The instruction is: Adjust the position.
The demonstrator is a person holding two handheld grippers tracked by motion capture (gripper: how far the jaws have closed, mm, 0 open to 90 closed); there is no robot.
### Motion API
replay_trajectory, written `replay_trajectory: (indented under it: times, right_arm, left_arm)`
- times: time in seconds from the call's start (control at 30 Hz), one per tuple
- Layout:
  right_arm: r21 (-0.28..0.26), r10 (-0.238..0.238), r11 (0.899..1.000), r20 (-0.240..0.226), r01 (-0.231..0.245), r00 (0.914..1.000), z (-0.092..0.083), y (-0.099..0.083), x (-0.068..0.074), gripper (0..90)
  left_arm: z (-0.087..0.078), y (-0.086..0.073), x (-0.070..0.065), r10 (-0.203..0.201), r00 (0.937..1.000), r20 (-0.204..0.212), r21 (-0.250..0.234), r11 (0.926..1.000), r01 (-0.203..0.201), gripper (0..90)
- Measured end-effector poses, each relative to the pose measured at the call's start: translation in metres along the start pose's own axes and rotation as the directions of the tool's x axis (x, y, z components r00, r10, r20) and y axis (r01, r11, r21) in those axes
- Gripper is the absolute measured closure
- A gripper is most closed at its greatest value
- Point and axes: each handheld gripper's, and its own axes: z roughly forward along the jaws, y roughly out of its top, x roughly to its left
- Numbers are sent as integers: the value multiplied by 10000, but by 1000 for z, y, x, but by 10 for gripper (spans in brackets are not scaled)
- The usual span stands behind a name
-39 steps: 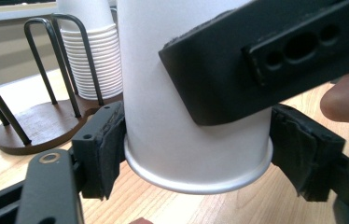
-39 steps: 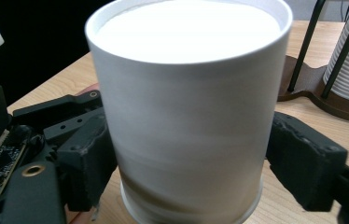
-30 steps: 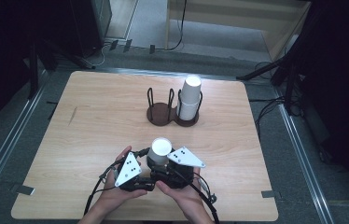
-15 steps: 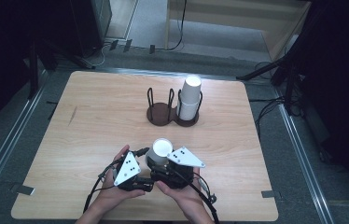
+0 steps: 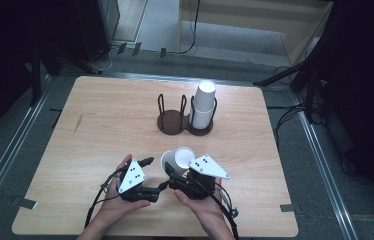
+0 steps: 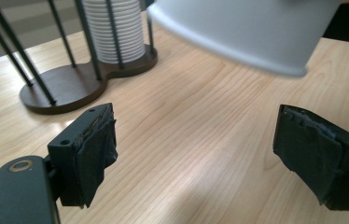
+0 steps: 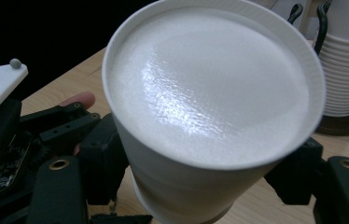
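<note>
Right tool (image 5: 175,176) pinching a single white paper cup (image 5: 177,159), jaws on either side of the cup wall. Jaws have just been closing in on it, cup between them. In the right gripper view the cup (image 7: 214,112) sits tilted between the two black jaws, closed bottom facing the camera.

Cup location relative to the cup holder (image 5: 185,120): well in front of it, on the person's side, near the table (image 5: 100,125) front edge, lifted and tipped, not standing flat. Can't tell if it touches the wood.

Left tool (image 5: 157,186) spread, nothing between the jaws. In the left gripper view its two padded jaws stand wide apart over bare wood; left tool (image 6: 196,149) touches nothing. The cup rim (image 6: 238,32) shows above and beyond them, apart from the pads. Left tool sits just beside the right tool, left of the cup, also in front of the holder.

Holder: dark wooden base with two rings of black wire posts. Its right ring holds a stack of white cups (image 5: 204,104), upside down. Left ring has no cups. The stack (image 6: 114,28) shows in the left gripper view behind the posts.

Both hands low at the near table edge, left hand (image 5: 120,200), right hand (image 5: 200,205).
</note>
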Motion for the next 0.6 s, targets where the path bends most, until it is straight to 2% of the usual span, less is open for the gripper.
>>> replay_trajectory:
  times: [0.27, 0.43, 0.6]
  right_arm:
    - [-75, 0, 10000, 229, 1, 9997, -2, 2, -7, 311]
    - [8, -80, 10000, 328, 79, 9994, 0, 0, -8, 312]
    - [141, -202, 9997, 349, 197, 9992, 3, -3, -7, 314]
  left_arm:
    - [-15, 1, 19, -317, 9992, -260, -161, 9994, 312, 145]
    - [-26, 7, 27, -582, 9982, -143, -449, 9973, 575, 149]
    - [-31, 10, 30, -631, 9979, -150, -586, 9963, 621, 153]
